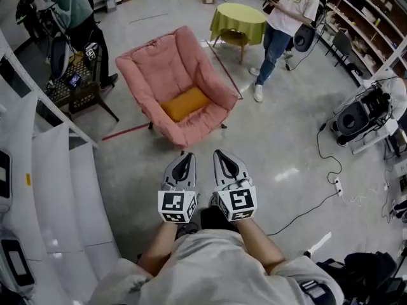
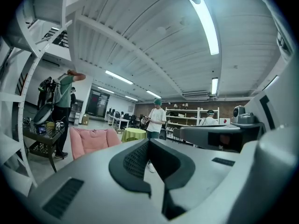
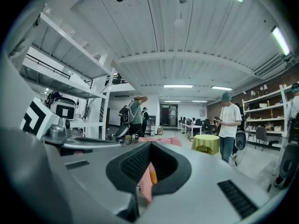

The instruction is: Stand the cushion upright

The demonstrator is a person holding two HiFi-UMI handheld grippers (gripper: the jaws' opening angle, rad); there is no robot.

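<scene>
An orange cushion lies flat on the seat of a pink padded chair in the middle of the head view. My left gripper and right gripper are side by side near my body, a short way in front of the chair. Both point toward it, shut and holding nothing. The left gripper view shows the chair off to the left beyond the closed jaws. Through the notch of the right gripper, a strip of pink chair and a sliver of the cushion show.
A round table with a green cloth stands behind the chair, with a person in a white shirt beside it. Another person stands by a black cart at the left. White shelving borders my left; cables and equipment lie at the right.
</scene>
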